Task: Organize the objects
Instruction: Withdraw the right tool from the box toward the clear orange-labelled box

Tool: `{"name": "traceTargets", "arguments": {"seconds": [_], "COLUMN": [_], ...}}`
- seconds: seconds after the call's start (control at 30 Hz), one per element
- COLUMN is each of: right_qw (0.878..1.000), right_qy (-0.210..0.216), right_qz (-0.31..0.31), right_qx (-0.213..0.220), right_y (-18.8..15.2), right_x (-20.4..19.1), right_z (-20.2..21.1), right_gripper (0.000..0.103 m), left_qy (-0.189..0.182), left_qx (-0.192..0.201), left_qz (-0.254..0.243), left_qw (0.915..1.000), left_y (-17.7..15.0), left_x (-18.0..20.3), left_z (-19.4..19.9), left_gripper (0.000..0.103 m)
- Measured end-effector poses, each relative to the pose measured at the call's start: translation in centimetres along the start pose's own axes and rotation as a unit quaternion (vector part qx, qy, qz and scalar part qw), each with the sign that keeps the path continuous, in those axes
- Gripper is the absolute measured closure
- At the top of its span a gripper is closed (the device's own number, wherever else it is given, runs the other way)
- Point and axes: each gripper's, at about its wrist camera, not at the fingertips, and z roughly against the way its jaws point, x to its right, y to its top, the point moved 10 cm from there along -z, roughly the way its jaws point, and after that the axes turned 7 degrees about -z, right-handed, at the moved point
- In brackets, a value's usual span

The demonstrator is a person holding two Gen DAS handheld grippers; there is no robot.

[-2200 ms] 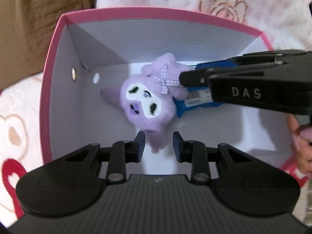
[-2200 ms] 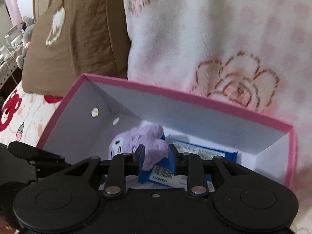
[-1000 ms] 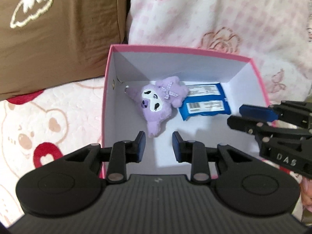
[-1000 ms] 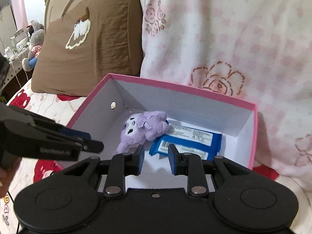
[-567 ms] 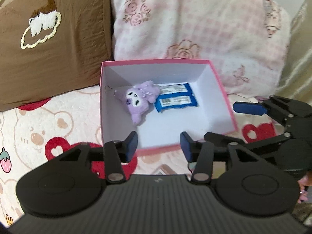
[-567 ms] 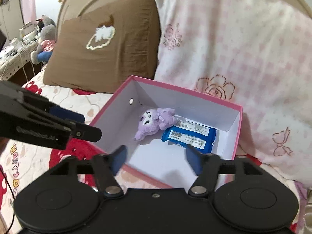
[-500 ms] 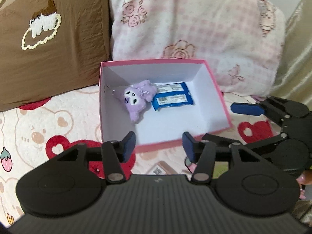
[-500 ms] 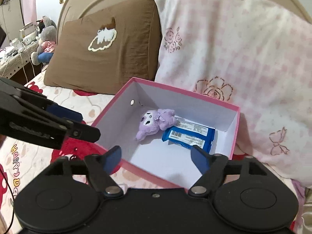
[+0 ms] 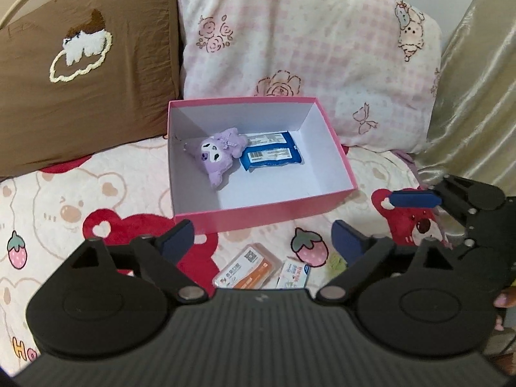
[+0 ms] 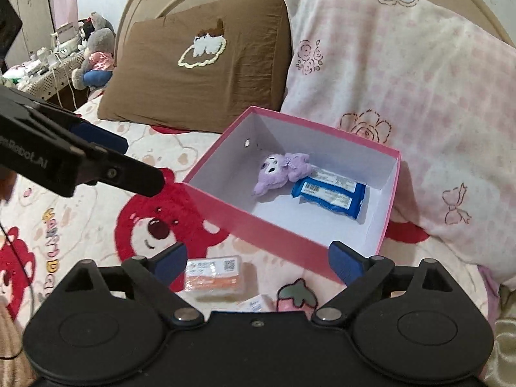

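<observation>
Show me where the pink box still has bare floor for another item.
Pink box: the near half of the floor is bare, bordered by the front wall, and so is the strip along the right wall. The far left is crowded: the purple plush lies there, with the blue packets beside it towards the back wall.

Soft, even indoor light fills both views, with faint shadows inside the pink box (image 9: 258, 213); fisheye bending curves the frame edges and darkens the corners; the orange packet (image 10: 214, 277) at lower centre of the right view looks blurred; the upper left there is brightest.
</observation>
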Motion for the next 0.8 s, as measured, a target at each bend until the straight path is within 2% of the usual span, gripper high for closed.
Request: {"name": "traceTargets", "arguments": {"seconds": [0.23, 0.43, 0.6, 0.73, 0.8], "right_qw": [1.0, 0.999, 0.998, 0.996, 0.996], "right_qy": [0.001, 0.011, 0.022, 0.033, 0.04], "right_qz": [0.023, 0.04, 0.06, 0.075, 0.078], "right_qx": [0.006, 0.014, 0.017, 0.019, 0.015], "right_y": [-1.2, -2.0, -3.0, -3.9, -4.5], "right_x": [-1.5, -3.0, -4.4, -5.6, -6.0], "right_z": [2.7, 3.9, 4.1, 3.8, 3.4], "right_gripper": [0.007, 0.007, 0.007, 0.007, 0.007], "left_qy": [-0.006, 0.004, -0.004, -0.003, -0.006], "left_qx": [-0.028, -0.043, -0.049, -0.031, -0.035], "left_qz": [0.027, 0.014, 0.022, 0.031, 0.044], "left_qw": [0.9992, 0.999, 0.9985, 0.999, 0.9984], "left_y": [-1.9, -3.4, -5.3, -7.0, -8.0], "left_x": [-0.4, -1.1, -1.6, -2.2, -2.5], "left_z": [0.7, 1.3, 1.4, 1.5, 1.2], "left_gripper": [0.006, 0.004, 0.004, 0.004, 0.005]}}
